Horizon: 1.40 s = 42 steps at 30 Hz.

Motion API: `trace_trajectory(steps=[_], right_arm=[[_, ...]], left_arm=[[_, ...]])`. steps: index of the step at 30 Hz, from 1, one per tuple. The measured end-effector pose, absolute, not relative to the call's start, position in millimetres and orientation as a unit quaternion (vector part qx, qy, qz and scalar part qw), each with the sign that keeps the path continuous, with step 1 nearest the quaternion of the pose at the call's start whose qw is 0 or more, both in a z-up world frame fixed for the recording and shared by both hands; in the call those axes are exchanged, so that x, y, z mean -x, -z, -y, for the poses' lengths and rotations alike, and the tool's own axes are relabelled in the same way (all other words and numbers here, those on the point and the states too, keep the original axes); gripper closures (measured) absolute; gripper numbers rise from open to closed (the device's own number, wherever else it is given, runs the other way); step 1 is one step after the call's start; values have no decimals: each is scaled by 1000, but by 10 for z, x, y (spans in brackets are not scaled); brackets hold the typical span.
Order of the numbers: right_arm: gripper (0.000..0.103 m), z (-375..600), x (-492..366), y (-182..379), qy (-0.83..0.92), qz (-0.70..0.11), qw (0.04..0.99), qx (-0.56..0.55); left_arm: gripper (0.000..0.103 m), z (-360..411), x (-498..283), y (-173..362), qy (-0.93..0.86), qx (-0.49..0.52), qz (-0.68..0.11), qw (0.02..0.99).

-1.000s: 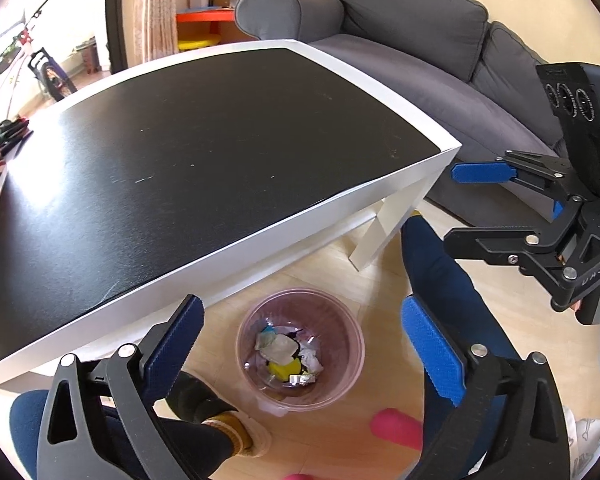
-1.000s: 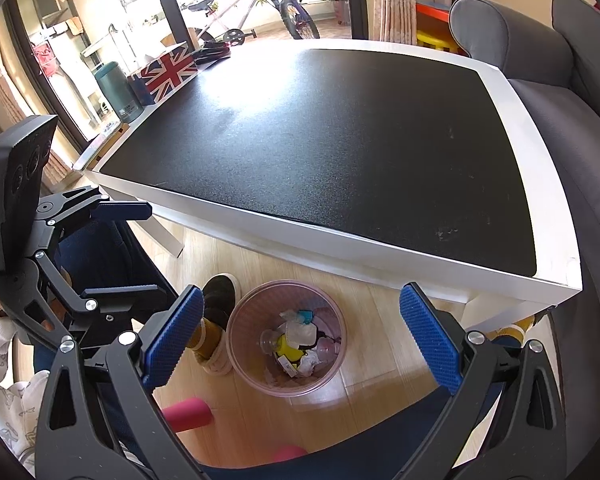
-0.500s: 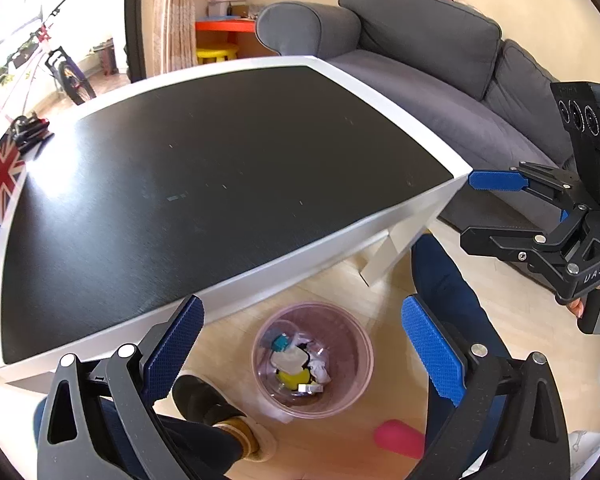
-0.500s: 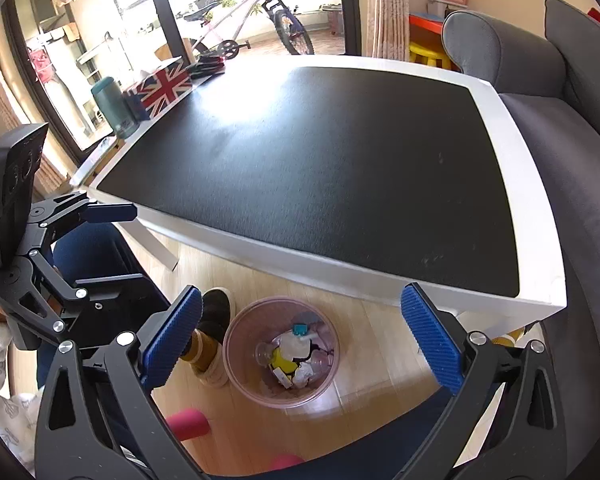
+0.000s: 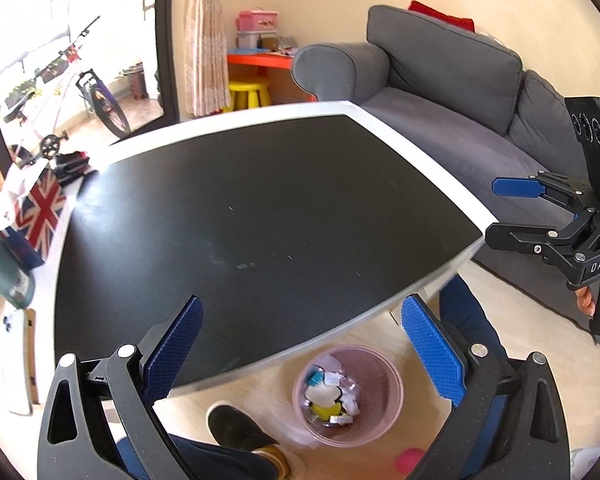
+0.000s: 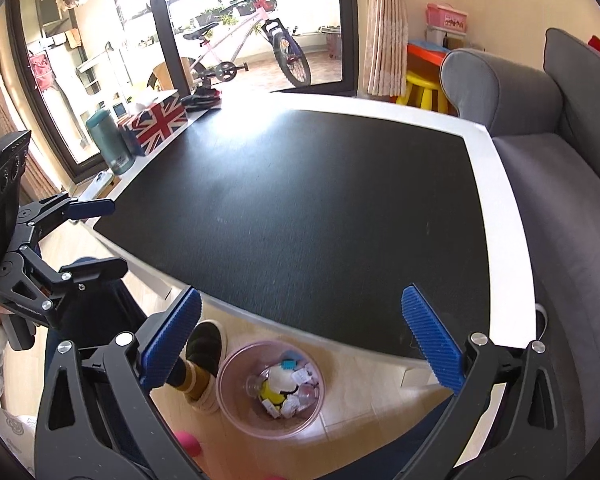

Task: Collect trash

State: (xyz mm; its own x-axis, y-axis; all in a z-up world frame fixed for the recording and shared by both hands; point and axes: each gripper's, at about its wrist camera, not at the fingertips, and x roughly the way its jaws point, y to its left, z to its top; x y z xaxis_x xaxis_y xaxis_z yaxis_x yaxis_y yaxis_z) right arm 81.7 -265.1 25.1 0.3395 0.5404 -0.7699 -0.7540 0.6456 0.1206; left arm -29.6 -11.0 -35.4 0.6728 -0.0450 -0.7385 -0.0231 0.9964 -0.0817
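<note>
A pink translucent bin (image 5: 348, 396) stands on the wooden floor under the near edge of the table; it also shows in the right wrist view (image 6: 270, 390). It holds crumpled paper, wrappers and a yellow piece. My left gripper (image 5: 300, 344) is open and empty, held above the table's front edge and the bin. My right gripper (image 6: 300, 340) is open and empty, also above the table edge. Each gripper shows in the other's view, the right one (image 5: 512, 212) and the left one (image 6: 92, 236), both open.
The black table with white rim (image 5: 420, 152) fills the middle. A Union Jack tissue box (image 6: 156, 120) and a green bottle (image 6: 110, 144) stand at its far left. A grey sofa (image 5: 460, 92) is on the right. The person's legs and a shoe (image 5: 240, 428) are beside the bin.
Both grippers have risen and tilted up, so more of the room and table shows and the bin sits lower and smaller in view. Both stayed open and empty.
</note>
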Motion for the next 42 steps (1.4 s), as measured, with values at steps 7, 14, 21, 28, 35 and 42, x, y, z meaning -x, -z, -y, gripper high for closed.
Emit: trace_trajectory(steps=[7, 14, 21, 28, 35, 42], right_arm=[[4, 2517, -972, -377, -400, -407, 811, 129], [4, 2434, -1060, -458, -402, -403, 812, 131], [4, 2361, -1129, -501, -404, -399, 812, 137], [4, 2292, -1189, -538, -408, -395, 812, 136], [4, 2251, -1246, -553, -409, -394, 812, 136], [4, 2248, -1252, -557, -410, -394, 811, 136]], left_arm=[[8, -54, 208, 240, -13, 38, -397, 917], [8, -177, 113, 147, -23, 35, -390, 920], [8, -297, 27, 113, -39, 47, -389, 919], [8, -379, -43, 60, -45, 49, -387, 920], [6, -493, -142, 87, -69, 66, -402, 911], [6, -483, -205, 124, -75, 55, -408, 908]])
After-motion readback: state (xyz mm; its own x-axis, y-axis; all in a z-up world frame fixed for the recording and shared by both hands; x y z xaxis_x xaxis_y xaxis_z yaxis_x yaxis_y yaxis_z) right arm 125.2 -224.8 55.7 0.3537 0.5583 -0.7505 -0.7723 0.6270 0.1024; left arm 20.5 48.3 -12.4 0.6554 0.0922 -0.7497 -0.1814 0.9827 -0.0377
